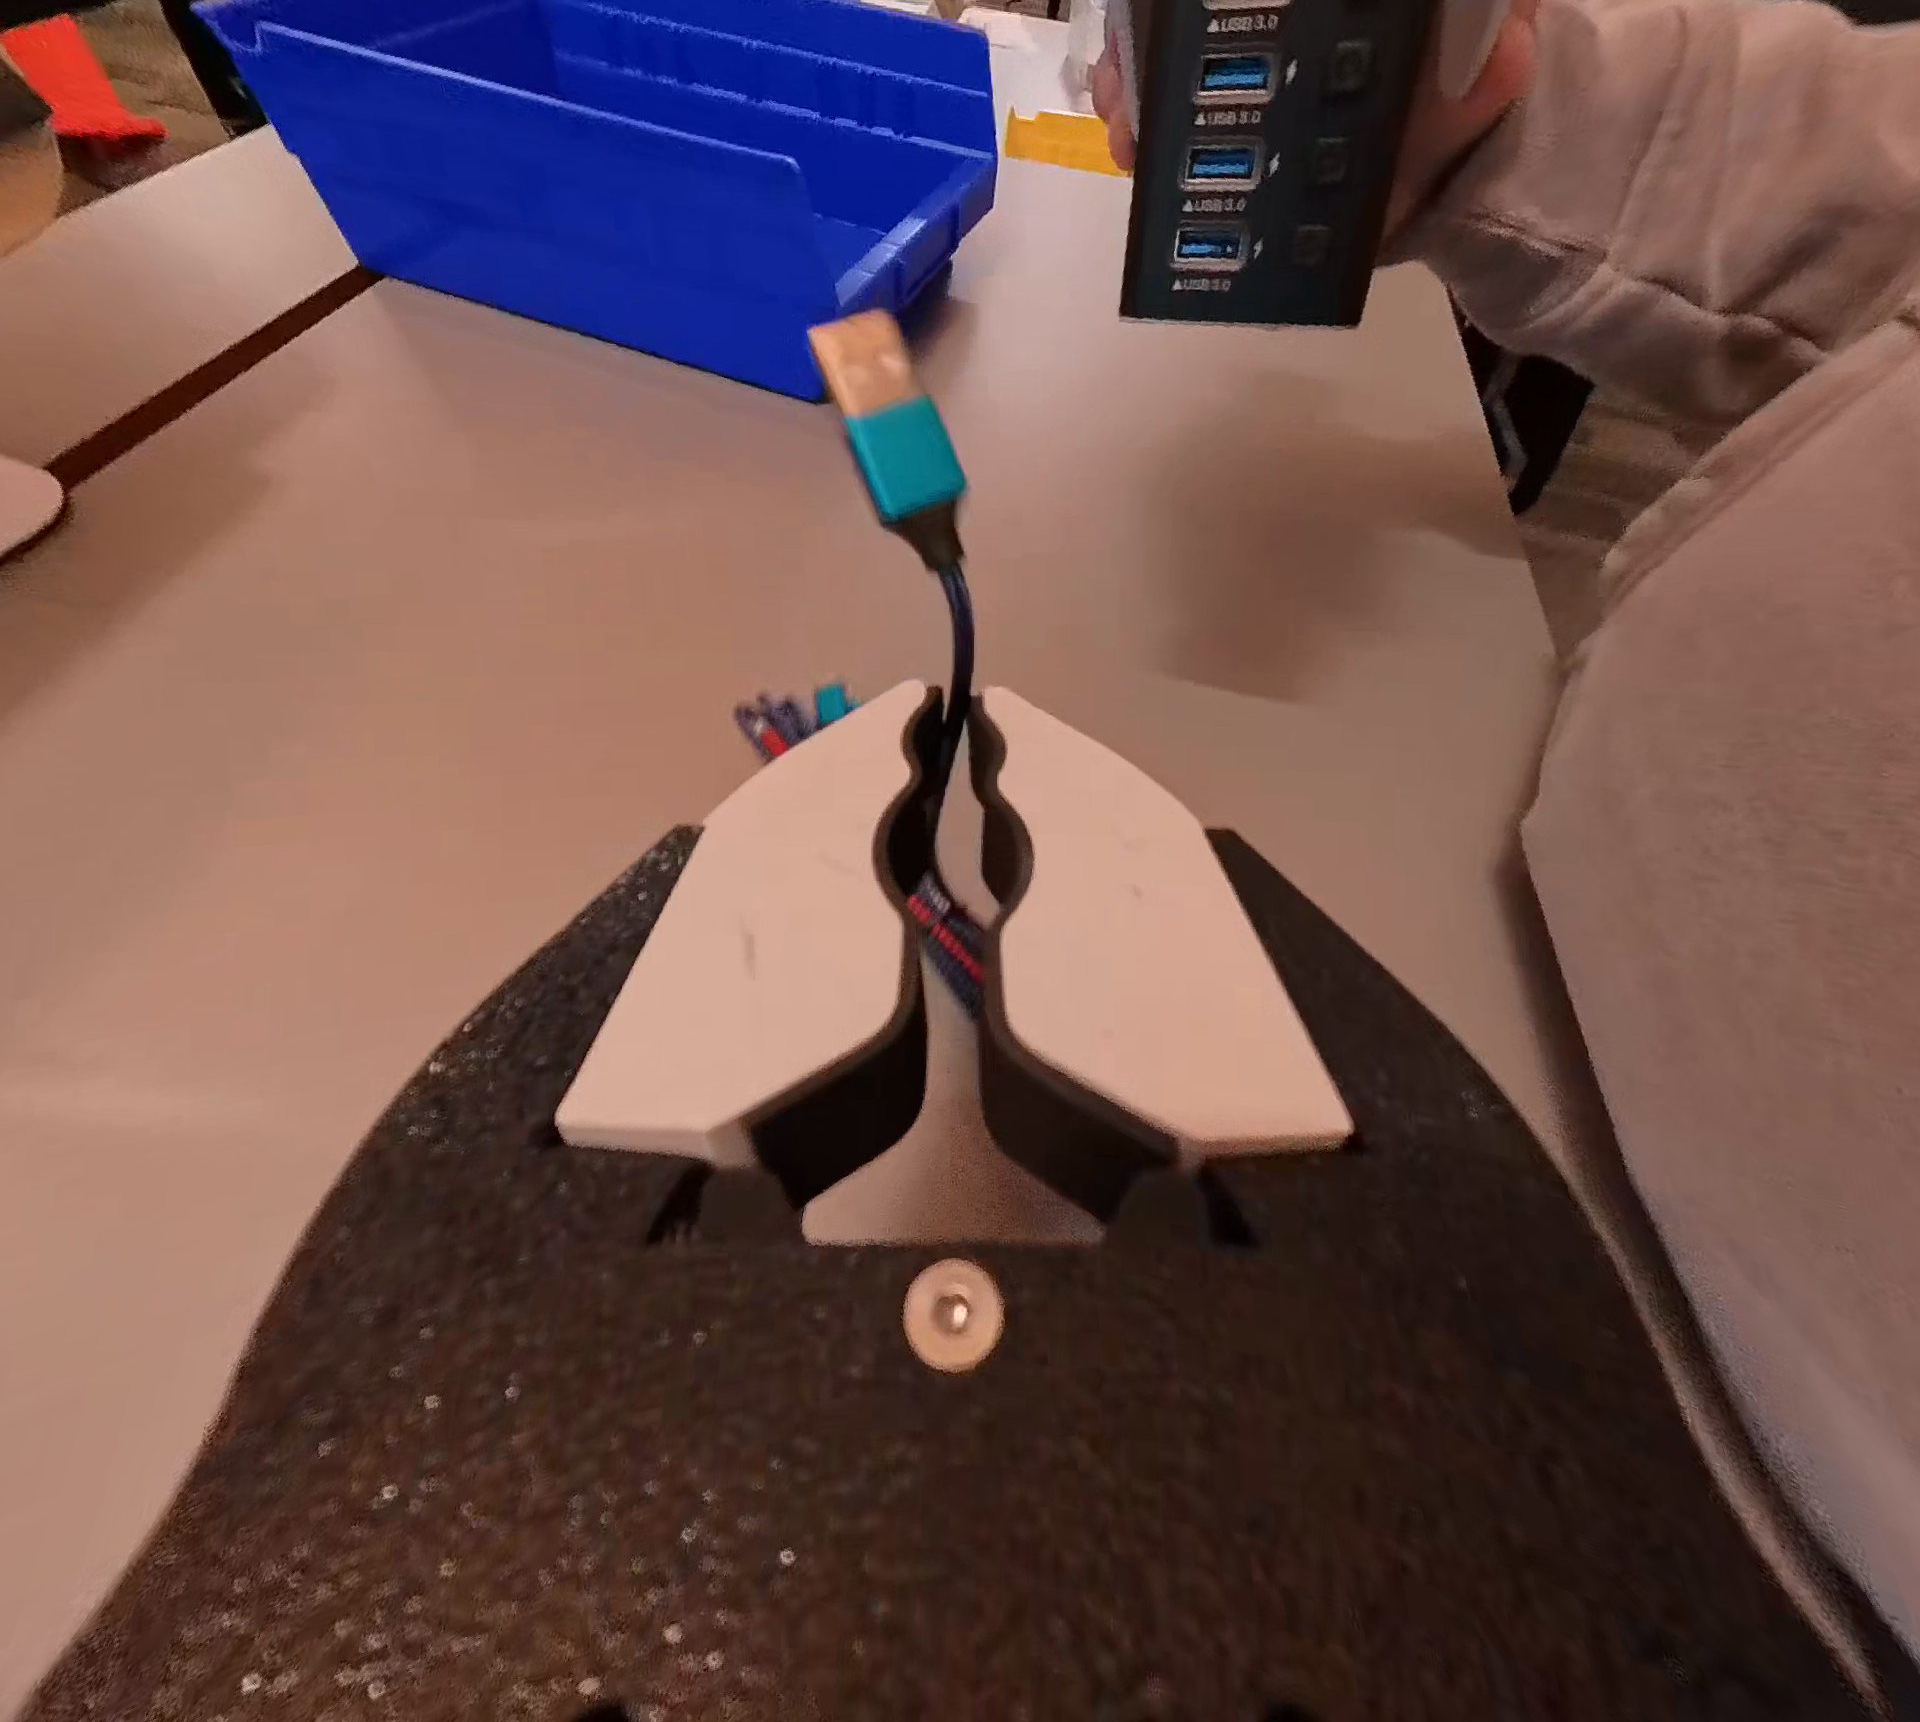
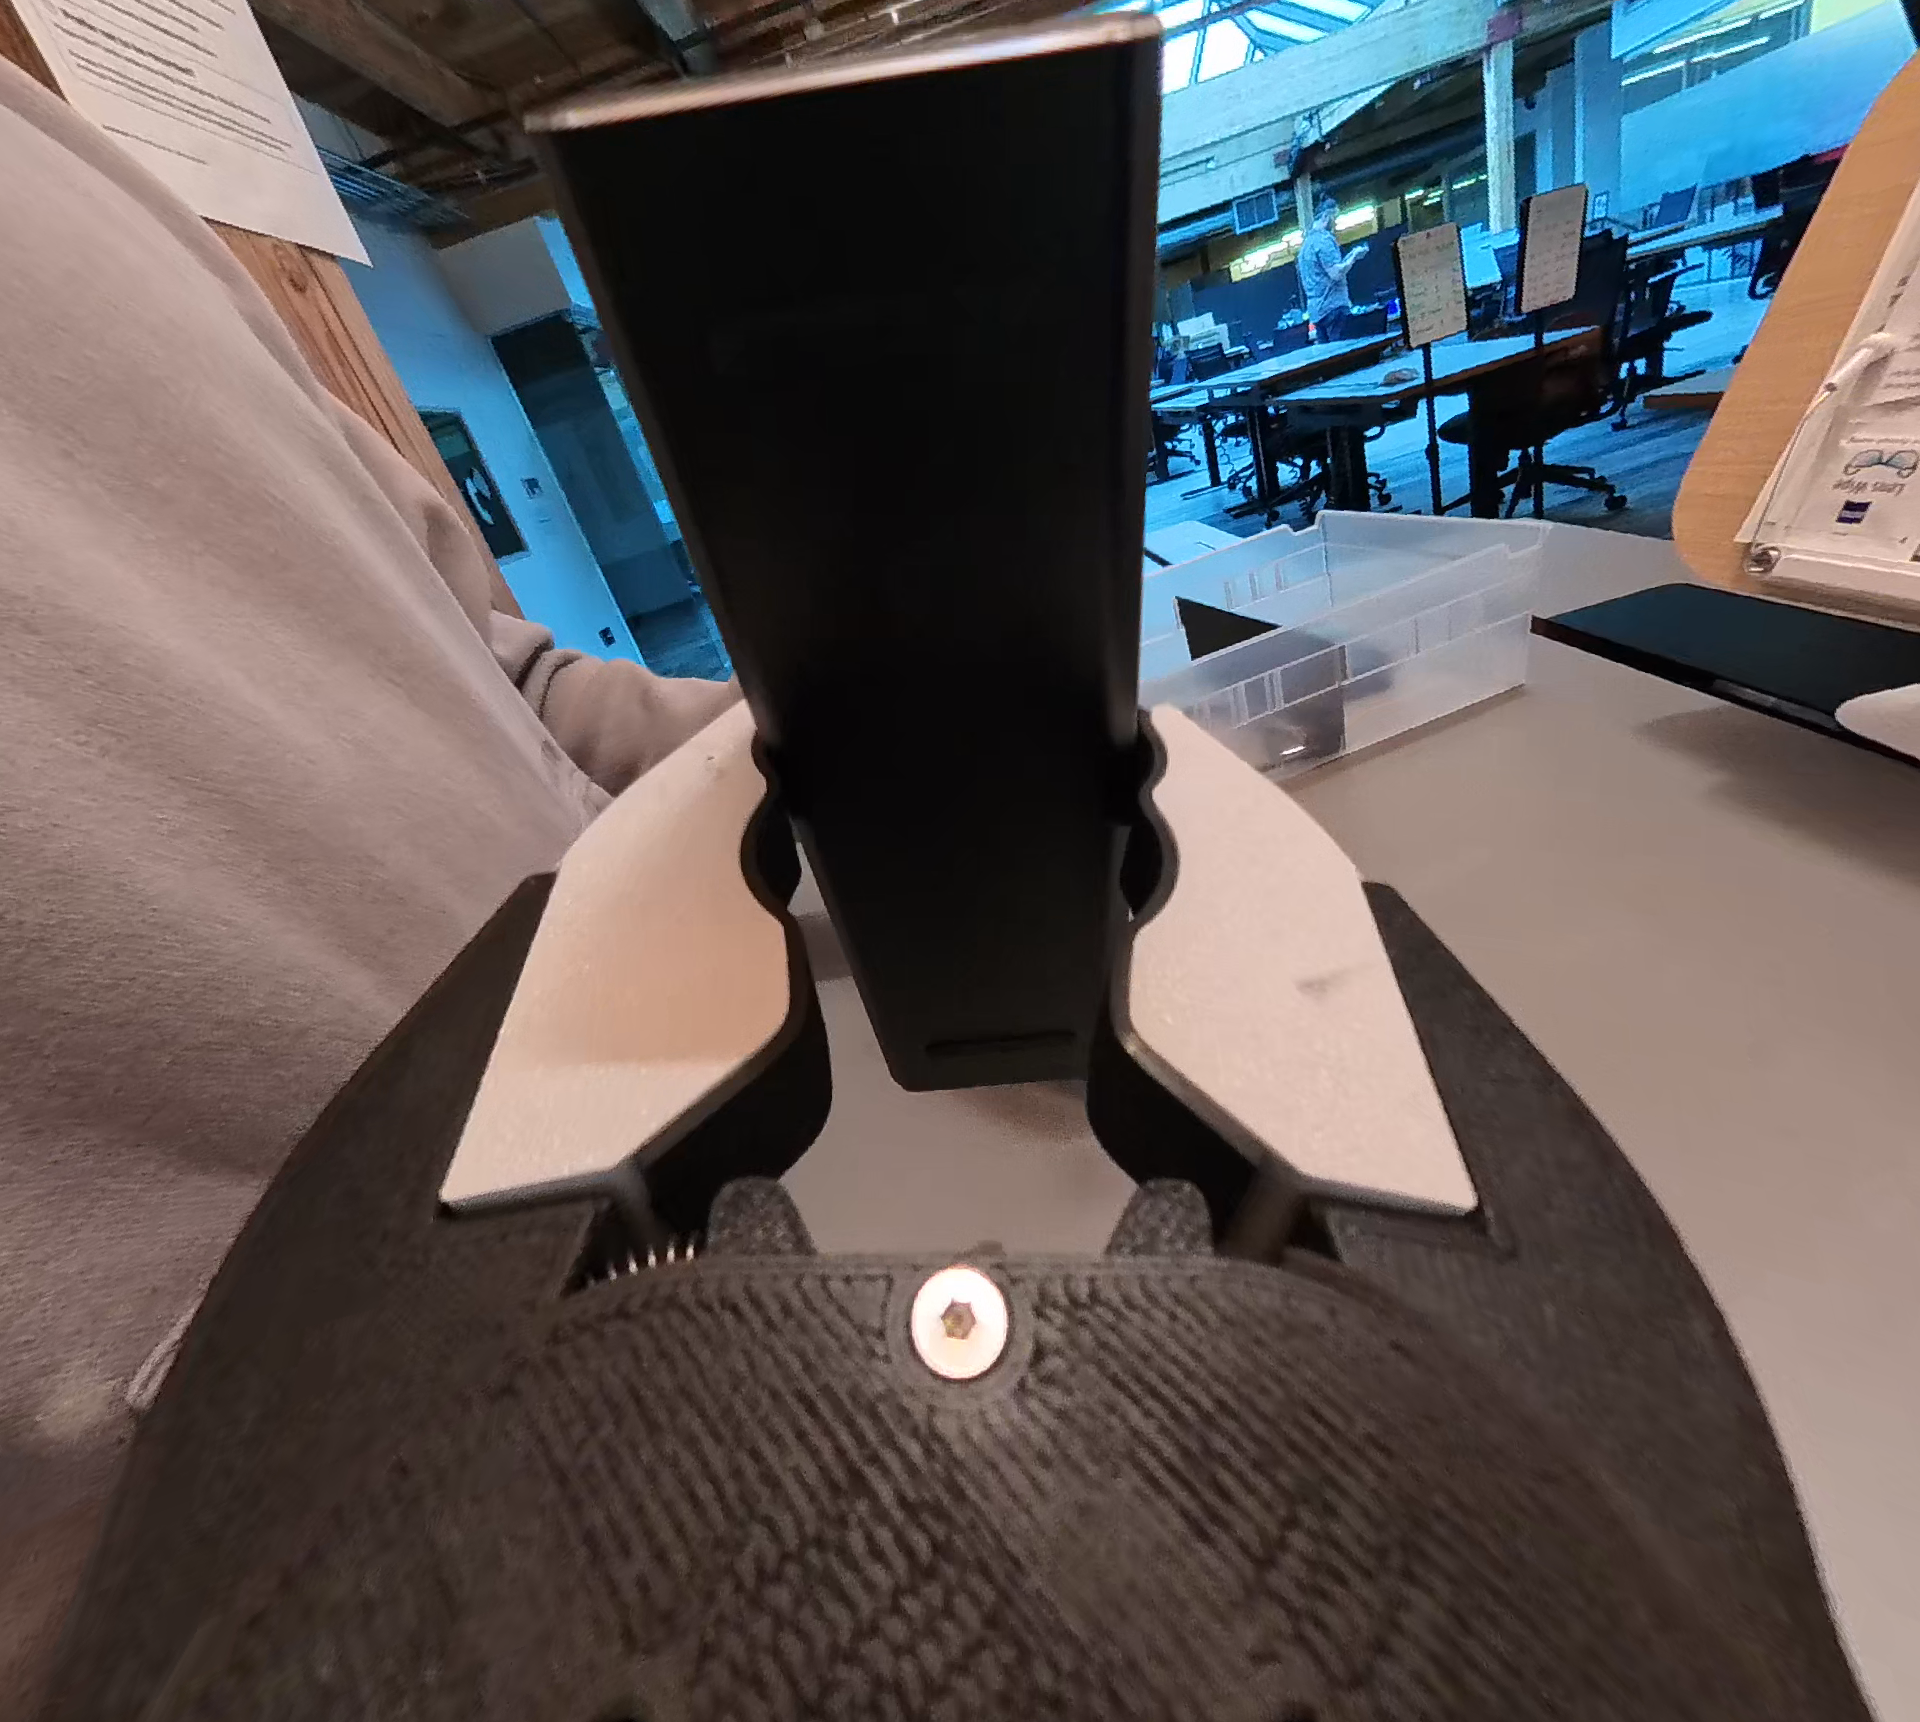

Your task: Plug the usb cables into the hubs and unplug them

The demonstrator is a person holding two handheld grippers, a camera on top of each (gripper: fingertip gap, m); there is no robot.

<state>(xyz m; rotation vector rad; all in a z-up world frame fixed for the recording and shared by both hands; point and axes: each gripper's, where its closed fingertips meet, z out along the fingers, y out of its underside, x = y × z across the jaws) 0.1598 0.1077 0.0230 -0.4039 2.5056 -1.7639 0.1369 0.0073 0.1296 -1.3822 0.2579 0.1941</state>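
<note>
Between the left gripper [image 1: 954, 716] fingers: braided usb cable [image 1: 958, 633], pinched, its teal plug [image 1: 902, 463] standing free ahead of the tips, above the desk [image 1: 416, 633]. Between the right gripper [image 2: 951, 779] fingers: black hub [image 2: 883, 477], clamped by its sides, held upright. Step, judged: insertion pending; plug needs lining up with a blue port [image 1: 1205, 247]; hub top cut off, cable tail hidden.
</note>
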